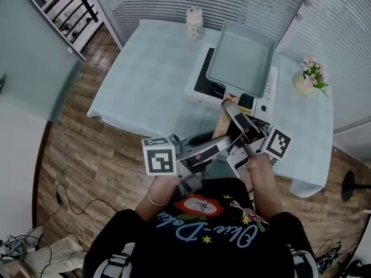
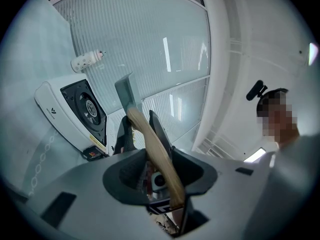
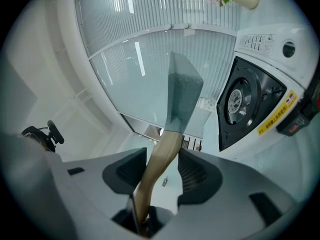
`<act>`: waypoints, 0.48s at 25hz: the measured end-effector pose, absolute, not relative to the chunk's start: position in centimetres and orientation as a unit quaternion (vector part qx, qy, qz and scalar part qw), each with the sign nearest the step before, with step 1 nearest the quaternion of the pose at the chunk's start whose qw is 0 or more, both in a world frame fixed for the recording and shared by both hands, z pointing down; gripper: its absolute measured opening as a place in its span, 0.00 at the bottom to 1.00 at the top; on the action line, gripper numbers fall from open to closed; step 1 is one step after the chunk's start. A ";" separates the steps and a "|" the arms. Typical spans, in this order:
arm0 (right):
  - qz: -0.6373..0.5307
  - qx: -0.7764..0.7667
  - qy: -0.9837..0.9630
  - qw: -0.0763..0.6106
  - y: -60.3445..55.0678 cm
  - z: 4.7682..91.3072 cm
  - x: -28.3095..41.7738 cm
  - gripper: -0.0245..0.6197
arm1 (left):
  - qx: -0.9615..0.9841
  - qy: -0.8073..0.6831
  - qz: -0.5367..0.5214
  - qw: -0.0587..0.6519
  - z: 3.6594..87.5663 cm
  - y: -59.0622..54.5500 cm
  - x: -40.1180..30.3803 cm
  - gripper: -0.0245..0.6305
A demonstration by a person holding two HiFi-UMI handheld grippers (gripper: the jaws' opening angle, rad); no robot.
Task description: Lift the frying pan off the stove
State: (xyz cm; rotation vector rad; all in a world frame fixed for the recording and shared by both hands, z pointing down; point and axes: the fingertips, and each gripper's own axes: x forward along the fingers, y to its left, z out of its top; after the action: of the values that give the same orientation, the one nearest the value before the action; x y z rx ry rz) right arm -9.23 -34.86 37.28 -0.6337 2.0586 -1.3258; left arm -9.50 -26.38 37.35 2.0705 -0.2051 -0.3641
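Square grey frying pan, wooden handle, raised clear of the white stove beneath it

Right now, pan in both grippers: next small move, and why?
Probably swing the frying pan left and lower it onto bare table. It hangs tilted above the stove, burner exposed, with left gripper and right gripper both clamped on its wooden handle.

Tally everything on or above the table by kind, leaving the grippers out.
frying pan: 1
stove: 1
jar: 1
flower vase: 1
Total: 4
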 end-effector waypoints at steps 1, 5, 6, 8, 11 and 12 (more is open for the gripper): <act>-0.499 -0.237 0.777 0.302 -34.8 37.1 -9.3 0.32 | 0.854 -0.085 -0.150 0.491 37.2 -26.3 -9.5 0.28; -0.493 -0.234 0.783 0.297 -34.7 36.5 -9.4 0.32 | 0.858 -0.087 -0.147 0.485 36.8 -26.2 -9.6 0.27; -0.492 -0.233 0.785 0.296 -34.7 36.4 -9.5 0.32 | 0.858 -0.086 -0.149 0.485 36.8 -26.3 -9.6 0.27; -0.489 -0.231 0.787 0.295 -34.8 36.3 -9.5 0.32 | 0.858 -0.085 -0.151 0.483 36.6 -26.3 -9.7 0.27; -0.490 -0.229 0.787 0.296 -34.8 36.2 -9.5 0.32 | 0.859 -0.084 -0.152 0.481 36.6 -26.4 -9.7 0.27; -0.490 -0.229 0.787 0.297 -34.8 36.2 -9.5 0.32 | 0.859 -0.084 -0.152 0.482 36.6 -26.4 -9.7 0.27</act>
State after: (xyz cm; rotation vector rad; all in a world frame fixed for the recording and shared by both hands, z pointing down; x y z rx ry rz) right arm -9.47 -34.83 36.18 -0.6078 2.0925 -1.3040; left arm -9.69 -26.39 36.59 2.0930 -0.2036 -0.3717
